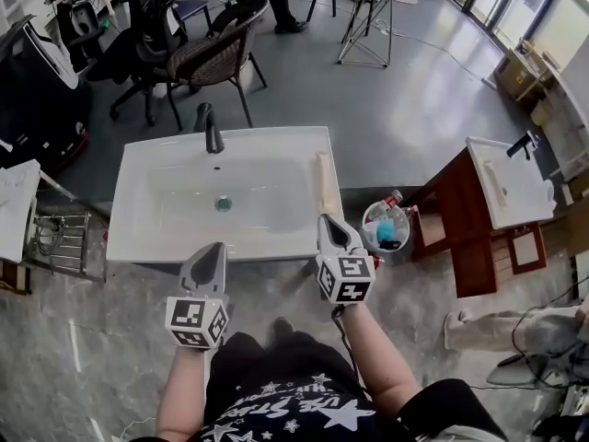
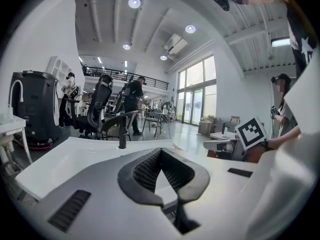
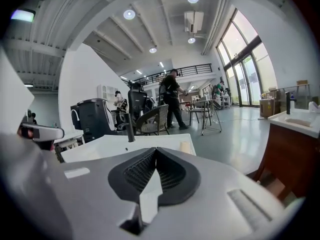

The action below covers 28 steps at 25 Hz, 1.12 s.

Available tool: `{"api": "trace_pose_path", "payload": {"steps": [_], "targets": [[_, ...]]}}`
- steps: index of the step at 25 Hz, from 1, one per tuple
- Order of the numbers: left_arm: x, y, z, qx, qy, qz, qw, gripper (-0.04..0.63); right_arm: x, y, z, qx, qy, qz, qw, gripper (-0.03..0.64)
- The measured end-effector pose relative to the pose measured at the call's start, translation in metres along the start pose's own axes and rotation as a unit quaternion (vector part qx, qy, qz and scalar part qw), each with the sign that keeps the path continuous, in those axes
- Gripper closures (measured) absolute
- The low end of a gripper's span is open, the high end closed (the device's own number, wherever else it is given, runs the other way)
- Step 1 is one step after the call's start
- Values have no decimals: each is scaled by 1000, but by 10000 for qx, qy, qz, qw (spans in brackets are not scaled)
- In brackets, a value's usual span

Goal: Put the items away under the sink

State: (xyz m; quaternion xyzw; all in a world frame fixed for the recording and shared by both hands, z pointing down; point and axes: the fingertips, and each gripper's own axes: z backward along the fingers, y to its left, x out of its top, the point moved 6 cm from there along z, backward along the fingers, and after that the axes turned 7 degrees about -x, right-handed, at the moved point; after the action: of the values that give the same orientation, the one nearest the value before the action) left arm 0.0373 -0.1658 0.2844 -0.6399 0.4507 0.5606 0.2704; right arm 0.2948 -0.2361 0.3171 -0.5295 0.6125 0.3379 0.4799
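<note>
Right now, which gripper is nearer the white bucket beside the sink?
Right. The right gripper is at the sink's front right corner, just left of the bucket; the left gripper is farther left, mid-sink.

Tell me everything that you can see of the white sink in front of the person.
The sink is a white, glossy rectangular basin, ceramic by its look, with a wide flat rim around a shallow bowl. It stands level on the grey floor, its long side toward the person. A round drain sits in the middle of the bowl, which holds nothing else. A dark faucet stands upright on the far rim. A pale bar lies on the right ledge.
</note>
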Motion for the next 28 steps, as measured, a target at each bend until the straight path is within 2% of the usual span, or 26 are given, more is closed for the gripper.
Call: {"api": "trace_pose_path", "payload": {"steps": [5,9,14,16,17,21,28], "targets": [[-1,6,-28,-176,194,-38,9996,586,-12,-21,-22,-244,465,-96,9986,611],[0,14,-58,-473,301,-152,9983,586,-17,-32,-40,-384,775,-185,9961,607],[4,35,-98,-821,496,-221,9951,586,-12,-40,-69,-519,1198,-161,9913,550],[6,43,-113,-926,548,-224,9939,586,-11,-43,-83,-552,1408,-183,9883,491],[7,47,-121,-985,560,-218,9933,586,-10,-45,-90,-581,1519,-180,9865,449],[6,67,-148,-1191,584,-153,9911,586,-16,-45,-119,-719,1996,-121,9772,400],[3,90,-178,-1511,683,9,9862,586,-36,-57,-144,-1155,2782,-85,9535,397]]}}
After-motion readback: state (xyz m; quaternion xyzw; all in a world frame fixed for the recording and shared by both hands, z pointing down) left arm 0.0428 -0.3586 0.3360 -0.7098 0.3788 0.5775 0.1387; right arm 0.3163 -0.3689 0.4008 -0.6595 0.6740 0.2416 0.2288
